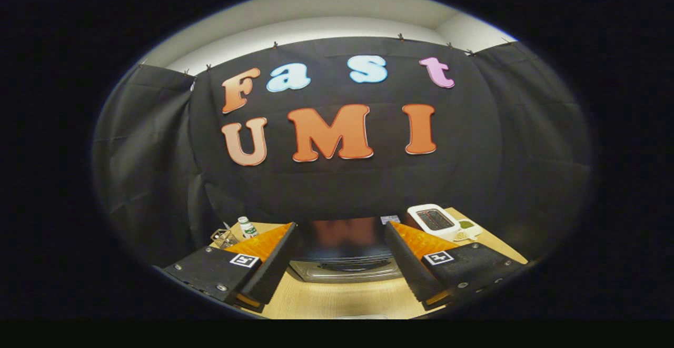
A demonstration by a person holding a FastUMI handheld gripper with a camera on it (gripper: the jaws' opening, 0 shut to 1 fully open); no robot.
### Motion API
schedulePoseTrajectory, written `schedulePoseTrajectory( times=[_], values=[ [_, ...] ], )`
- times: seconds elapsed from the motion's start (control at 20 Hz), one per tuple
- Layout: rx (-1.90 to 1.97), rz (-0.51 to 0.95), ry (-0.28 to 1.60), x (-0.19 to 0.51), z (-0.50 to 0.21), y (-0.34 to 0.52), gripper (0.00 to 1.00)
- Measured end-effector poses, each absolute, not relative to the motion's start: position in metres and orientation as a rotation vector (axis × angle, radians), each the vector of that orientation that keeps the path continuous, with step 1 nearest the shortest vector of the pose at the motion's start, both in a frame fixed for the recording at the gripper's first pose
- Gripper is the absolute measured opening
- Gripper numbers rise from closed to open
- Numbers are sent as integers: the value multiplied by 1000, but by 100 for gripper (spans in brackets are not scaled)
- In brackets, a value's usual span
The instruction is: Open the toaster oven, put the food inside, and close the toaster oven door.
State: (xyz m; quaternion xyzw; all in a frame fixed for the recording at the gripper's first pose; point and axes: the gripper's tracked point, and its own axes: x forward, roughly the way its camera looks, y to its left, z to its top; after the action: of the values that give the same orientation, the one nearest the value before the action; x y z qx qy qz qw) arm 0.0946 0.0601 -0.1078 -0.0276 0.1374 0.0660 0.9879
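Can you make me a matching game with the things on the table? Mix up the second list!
Things:
1. toaster oven
2. small bottle
3. white toaster
4. gripper

Places or states:
A. beyond the right finger
B. open, holding nothing
C. beyond the left finger
D. between the fingers, just ahead, door shut

Pairs: 1-D, 2-C, 3-A, 4-B

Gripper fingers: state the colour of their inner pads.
Orange, ribbed pads on the open gripper, clearest in the gripper view.
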Motion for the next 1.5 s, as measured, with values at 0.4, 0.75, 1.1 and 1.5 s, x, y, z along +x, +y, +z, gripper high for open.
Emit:
schedulePoseTrajectory(
  times=[0.4, 0.75, 1.1, 1.5],
  values=[
    [-118, 135, 489, 139, -207, 64, 98],
    [-117, 102, 580, 143, -256, 47, 98],
    [-156, 90, 591, 139, -268, 44, 98],
    [-165, 87, 571, 126, -269, 43, 99]
  ],
)
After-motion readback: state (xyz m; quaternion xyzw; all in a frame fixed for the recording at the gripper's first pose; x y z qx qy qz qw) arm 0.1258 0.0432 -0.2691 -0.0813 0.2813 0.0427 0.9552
